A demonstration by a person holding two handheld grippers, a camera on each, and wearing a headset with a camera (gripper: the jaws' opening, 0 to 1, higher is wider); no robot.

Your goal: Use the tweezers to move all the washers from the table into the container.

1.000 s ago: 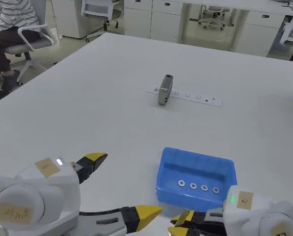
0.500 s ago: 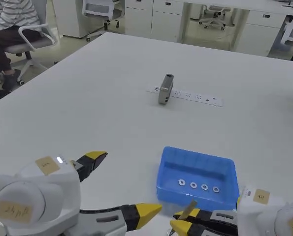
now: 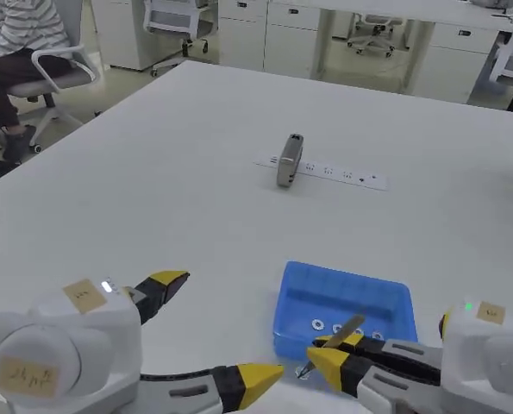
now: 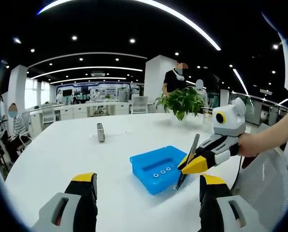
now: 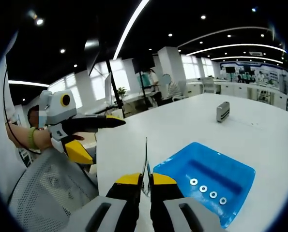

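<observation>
The right hand-held gripper has its jaws pinched tight on the tweezers. In the right gripper view, the thin metal blade stands straight up between the yellow tips.

From the head view, that gripper reaches in from the lower right. The tweezers lie slanted across the near edge of the blue container. One end sits over the tray, and the other is just off its near-left corner, above the white counter. Something small glints at that lower end, too tiny to tell what it is.

Now the washers. There are four of them lined up in a neat row on the floor of the container, clear as day in the right gripper view. The same little row shows from the left gripper view. In the head view the tweezers and the gripper cover part of it.

Over on the other side, the left hand-held gripper has its jaws spread wide apart and is gripping nothing. It sits low and to the left of the container, one yellow tip pointing up the counter and the other toward the tray's near corner.

Further up the counter, well apart from the action, a grey block stands at the left end of a flat white strip. At the far left a seated person in a striped top sits in an office chair. A potted plant shows beyond the counter in the left gripper view.
</observation>
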